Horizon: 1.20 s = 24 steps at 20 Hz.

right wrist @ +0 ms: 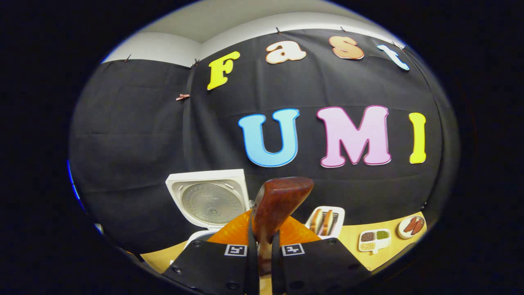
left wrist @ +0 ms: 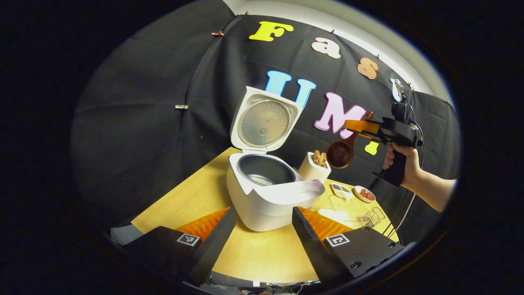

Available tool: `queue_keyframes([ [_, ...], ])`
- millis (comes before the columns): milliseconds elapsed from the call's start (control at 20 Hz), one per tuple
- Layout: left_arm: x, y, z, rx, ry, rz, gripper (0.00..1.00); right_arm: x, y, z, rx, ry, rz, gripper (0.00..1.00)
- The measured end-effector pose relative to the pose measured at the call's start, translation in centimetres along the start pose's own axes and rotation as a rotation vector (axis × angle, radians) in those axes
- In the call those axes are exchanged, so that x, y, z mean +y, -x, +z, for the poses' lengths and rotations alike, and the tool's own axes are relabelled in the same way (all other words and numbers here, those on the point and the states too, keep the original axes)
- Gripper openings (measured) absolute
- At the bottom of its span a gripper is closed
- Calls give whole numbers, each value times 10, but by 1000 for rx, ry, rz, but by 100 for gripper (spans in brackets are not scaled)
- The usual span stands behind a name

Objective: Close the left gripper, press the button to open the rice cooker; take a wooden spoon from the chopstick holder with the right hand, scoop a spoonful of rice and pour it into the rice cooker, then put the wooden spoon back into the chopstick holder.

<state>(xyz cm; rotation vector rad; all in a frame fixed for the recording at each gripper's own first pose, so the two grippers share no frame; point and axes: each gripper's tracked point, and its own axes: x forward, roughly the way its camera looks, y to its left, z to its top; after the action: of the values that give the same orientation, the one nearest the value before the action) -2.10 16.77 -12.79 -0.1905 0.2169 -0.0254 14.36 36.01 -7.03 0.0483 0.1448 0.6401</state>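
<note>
1. A pale wooden desk [left wrist: 262, 254] stands against the black cloth wall of the booth, and the white rice cooker [left wrist: 266, 200] serves as landmark for everything on it.
2. The rice cooker's lid [left wrist: 264, 121] is swung up and back, standing open above the body; its dark inner pot [left wrist: 266, 170] is exposed, with a pale patch at the bottom (whether that is rice cannot be told).
3. Just right of the cooker, at its rear corner, stands the white chopstick holder [left wrist: 313, 168], with wooden utensils poking out of its top.
4. Farther right of the cooker on the desk lie a small divided tray [left wrist: 342, 189] of grains and a little round dish [left wrist: 364, 193] holding reddish pieces.
5. The left tool [left wrist: 264, 229] hangs in front of the cooker with its fingers released and spread wide, touching nothing.
6. The right tool [left wrist: 360, 127], held by a hand [left wrist: 403, 162], is up in the air to the right of the cooker, above the chopstick holder.
7. It is clenched on the handle of the wooden spoon [left wrist: 342, 152], both fingers pressing it; the spoon's bowl hangs down just above the holder.
</note>
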Motion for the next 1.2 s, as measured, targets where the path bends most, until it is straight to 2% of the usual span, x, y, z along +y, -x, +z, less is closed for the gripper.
queue_keyframes([
  [350, -69, -15, -1, 14, -33, -93, 96, -132, 71, 13, -10, -52, -200, 16],
  [600, -120, -30, -1, 21, -72, -131, 96, -217, 123, 3, 1, -120, -322, 16],
  [750, -141, -40, -1, 20, -81, -129, 96, -264, 150, -9, 22, -197, -383, 16],
  [950, -167, -52, 2, 20, -60, -112, 96, -323, 171, -49, 83, -291, -468, 16],
  [1200, -185, -60, 1, 29, -48, -57, 96, -371, 176, -94, 140, -373, -539, 16],
])
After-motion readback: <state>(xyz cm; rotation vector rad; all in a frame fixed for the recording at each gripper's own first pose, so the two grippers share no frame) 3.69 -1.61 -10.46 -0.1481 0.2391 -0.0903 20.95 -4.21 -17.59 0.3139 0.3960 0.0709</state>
